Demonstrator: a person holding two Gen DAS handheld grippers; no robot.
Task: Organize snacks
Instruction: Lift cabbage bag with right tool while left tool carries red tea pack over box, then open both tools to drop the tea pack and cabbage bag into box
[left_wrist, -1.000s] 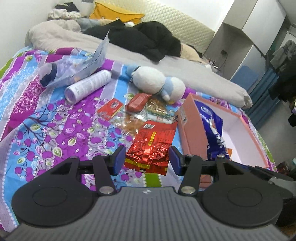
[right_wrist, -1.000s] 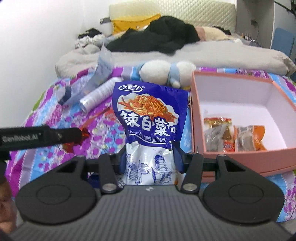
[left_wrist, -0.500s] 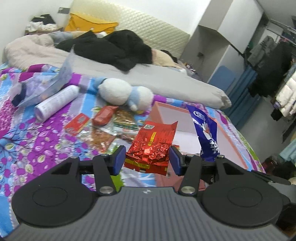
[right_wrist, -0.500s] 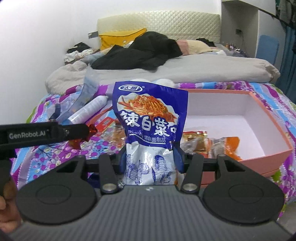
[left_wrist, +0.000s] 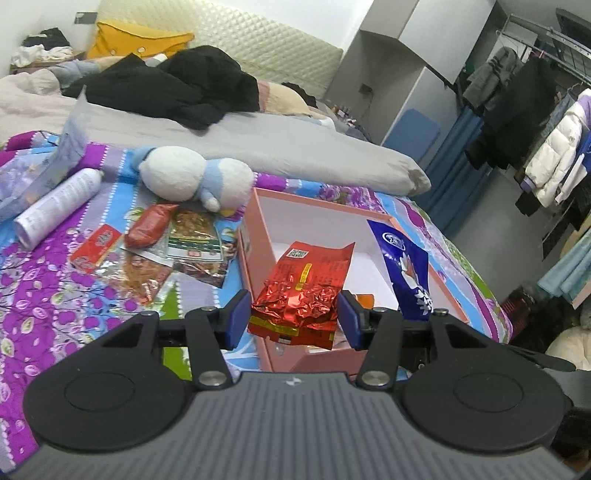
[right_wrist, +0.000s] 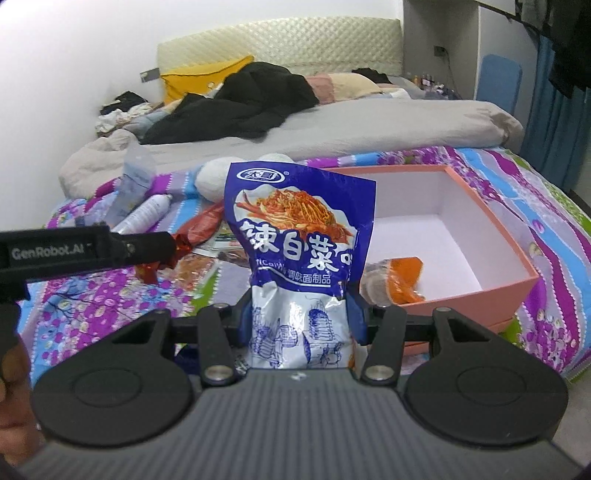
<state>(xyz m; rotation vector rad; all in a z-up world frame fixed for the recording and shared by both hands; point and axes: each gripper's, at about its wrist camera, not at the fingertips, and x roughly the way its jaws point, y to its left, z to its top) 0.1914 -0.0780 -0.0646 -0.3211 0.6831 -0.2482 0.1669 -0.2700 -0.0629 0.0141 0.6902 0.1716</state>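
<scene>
We hold a snack in each hand, over the bed (left_wrist: 44, 280) with the purple flower cover.

On the left side of the bed lie a white bottle (left_wrist: 55, 206), a small red packet (left_wrist: 96, 246), a red sausage snack (left_wrist: 150, 226) and some flat clear packets (left_wrist: 192, 240). A soft toy (left_wrist: 195, 181) sits behind them. These snacks are not put away yet.

Our left gripper (left_wrist: 293, 317) has its jaws clenched on a shiny red packet (left_wrist: 301, 295). A second ago this packet hung over the loose snacks on the cover, left of the box. Now it hangs over the near left corner of the pink box (left_wrist: 255, 236). So we have carried it sideways to the box, and we think the next thing is to let it drop inside.

Our right gripper (right_wrist: 301, 317) has its jaws grasping a big blue bag (right_wrist: 299, 236) by its white bottom end. The bag stands up tall. A second ago it was in front of the box's left wall, close to the bed. Now we look down from higher up and see more of the pink box (right_wrist: 491, 210) on the right. The blue bag is also over the near side of the box now.

Inside the box, by the near wall, lie an orange packet (right_wrist: 402, 277) and a grey one (right_wrist: 375, 286). The rest of the box floor is bare, so both new snacks should fit.
</scene>
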